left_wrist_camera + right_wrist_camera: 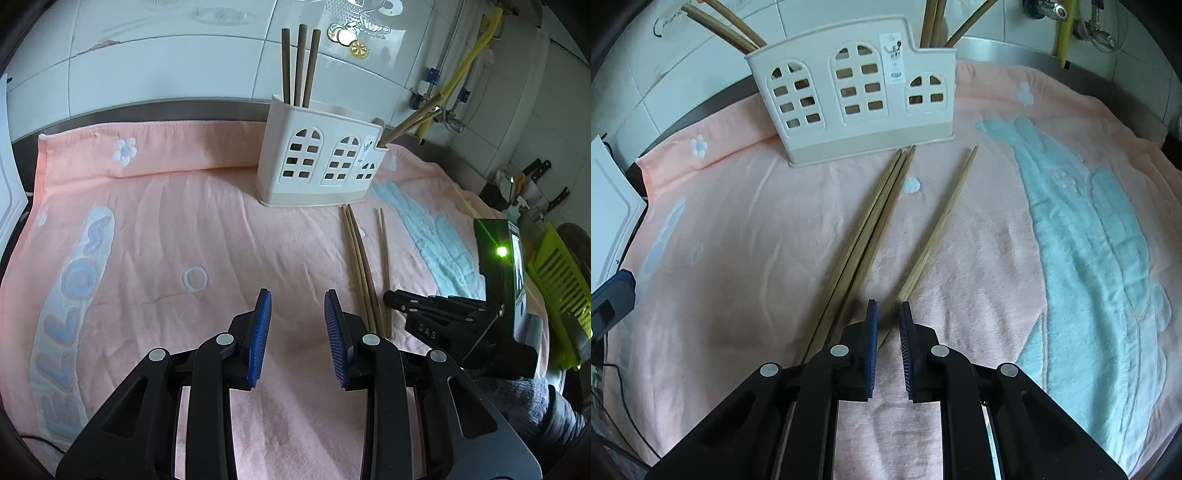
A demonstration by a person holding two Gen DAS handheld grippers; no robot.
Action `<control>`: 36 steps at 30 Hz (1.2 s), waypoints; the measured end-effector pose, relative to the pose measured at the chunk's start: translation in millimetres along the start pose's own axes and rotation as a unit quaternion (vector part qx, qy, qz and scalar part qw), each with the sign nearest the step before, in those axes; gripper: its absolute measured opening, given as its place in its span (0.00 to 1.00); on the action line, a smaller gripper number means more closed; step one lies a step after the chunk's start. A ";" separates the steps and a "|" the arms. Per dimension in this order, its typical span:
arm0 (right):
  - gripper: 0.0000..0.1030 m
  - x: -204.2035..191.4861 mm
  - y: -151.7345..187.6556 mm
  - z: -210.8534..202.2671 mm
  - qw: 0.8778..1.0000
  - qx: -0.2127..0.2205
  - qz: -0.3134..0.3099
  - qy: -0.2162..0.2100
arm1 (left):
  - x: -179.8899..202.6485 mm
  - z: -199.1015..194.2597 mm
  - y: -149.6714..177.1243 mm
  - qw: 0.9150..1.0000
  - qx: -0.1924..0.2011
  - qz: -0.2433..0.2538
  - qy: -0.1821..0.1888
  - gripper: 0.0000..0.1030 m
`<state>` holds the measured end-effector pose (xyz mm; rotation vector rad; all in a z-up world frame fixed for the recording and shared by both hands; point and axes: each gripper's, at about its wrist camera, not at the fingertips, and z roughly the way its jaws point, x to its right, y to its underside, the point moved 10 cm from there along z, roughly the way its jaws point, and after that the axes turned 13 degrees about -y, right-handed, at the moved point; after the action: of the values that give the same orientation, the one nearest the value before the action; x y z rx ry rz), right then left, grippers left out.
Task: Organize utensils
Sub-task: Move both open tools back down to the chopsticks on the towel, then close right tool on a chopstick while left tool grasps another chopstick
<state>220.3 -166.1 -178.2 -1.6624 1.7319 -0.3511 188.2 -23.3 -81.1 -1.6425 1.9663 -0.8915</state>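
A cream utensil holder [317,162] with arched window cut-outs stands on a pink towel [166,240]; dark chopsticks [299,66] stand in its left end, lighter ones [410,123] lean from its right end. Loose bamboo chopsticks [360,266] lie on the towel in front of it. My left gripper [297,306] is open and empty over bare towel, left of them. In the right wrist view the holder [853,92] is ahead, a bundle of chopsticks [864,236] and a single one [938,225] lie below. My right gripper [887,312] is narrowly open just above their near ends, holding nothing.
The right gripper's black body [458,317] with a green light sits right of the loose chopsticks. A green rack [557,284] and knives [535,173] are at the far right. A tiled wall [147,66] with pipes [469,62] is behind. A white board [609,206] lies left.
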 end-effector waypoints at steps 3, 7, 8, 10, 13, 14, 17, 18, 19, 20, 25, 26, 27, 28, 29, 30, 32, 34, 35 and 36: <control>0.13 3.0 0.8 0.5 1.000 0.002 0.009 -0.005 | 3.2 1.7 1.0 1.000 -0.001 0.002 0.001 0.29; 0.11 8.6 2.5 -3.9 1.000 0.007 0.016 -0.009 | 8.4 4.4 2.8 1.000 -0.005 0.008 0.007 0.29; 0.10 10.8 2.6 -6.0 1.000 0.009 0.017 -0.006 | 9.9 5.0 3.8 1.000 -0.007 0.009 0.008 0.29; 0.07 14.6 4.1 -10.0 1.000 0.011 0.018 -0.008 | 12.9 7.6 6.2 1.000 -0.011 0.012 0.013 0.29; 0.06 23.0 8.7 -18.6 1.000 0.015 0.013 -0.001 | 21.1 13.4 11.6 0.999 -0.022 0.017 0.025 0.29; 0.06 26.8 11.1 -23.1 1.000 0.018 0.009 0.004 | 24.3 15.6 13.7 0.999 -0.026 0.019 0.030 0.29; 0.06 35.7 18.4 -34.0 1.000 0.026 -0.002 0.016 | 39.8 25.1 23.4 0.997 -0.044 0.027 0.049 0.28; 0.06 37.3 20.1 -36.2 0.999 0.028 -0.005 0.016 | 46.8 29.2 28.1 0.996 -0.053 0.030 0.058 0.28; 0.06 39.8 22.6 -39.6 0.999 0.030 -0.009 0.021 | 53.6 33.3 32.8 0.995 -0.062 0.033 0.066 0.27; 0.06 41.8 24.8 -42.3 0.999 0.032 -0.015 0.025 | 58.1 36.2 36.2 0.995 -0.067 0.035 0.070 0.27; 0.06 47.3 35.5 -46.3 0.999 0.029 -0.021 0.016 | 80.7 53.6 50.1 0.990 -0.093 0.046 0.091 0.13; 0.06 47.9 37.8 -45.7 0.999 0.026 -0.020 0.014 | 82.1 56.7 50.7 0.990 -0.097 0.045 0.091 0.11; 0.06 48.8 38.7 -44.6 0.999 0.024 -0.020 0.011 | 83.1 60.2 50.9 0.990 -0.099 0.043 0.088 0.11; 0.06 49.2 39.6 -44.6 0.999 0.025 -0.022 0.010 | 84.1 63.3 50.7 0.990 -0.101 0.040 0.088 0.09; 0.06 49.5 40.0 -44.7 0.999 0.025 -0.024 0.011 | 85.4 65.2 49.8 0.990 -0.102 0.037 0.088 0.08; 0.06 48.8 40.1 -44.5 0.999 0.025 -0.025 0.011 | 86.6 67.4 49.1 0.990 -0.103 0.034 0.087 0.08; 0.07 47.8 41.4 -44.7 0.999 0.023 -0.030 0.012 | 87.6 71.4 48.9 0.991 -0.103 0.035 0.079 0.07; 0.07 47.4 43.3 -45.7 0.999 0.023 -0.033 0.013 | 89.1 76.2 49.7 0.991 -0.105 0.041 0.069 0.06; 0.07 47.3 44.4 -46.5 0.999 0.023 -0.034 0.013 | 89.2 76.9 49.3 0.992 -0.103 0.043 0.066 0.06; 0.07 47.3 45.5 -47.3 0.999 0.023 -0.035 0.013 | 88.6 77.8 48.5 0.992 -0.101 0.044 0.061 0.06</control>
<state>158.5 -217.5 -186.8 -1.6938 1.6748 -0.4430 188.6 -120.9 -163.1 -1.6270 2.2584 -0.7994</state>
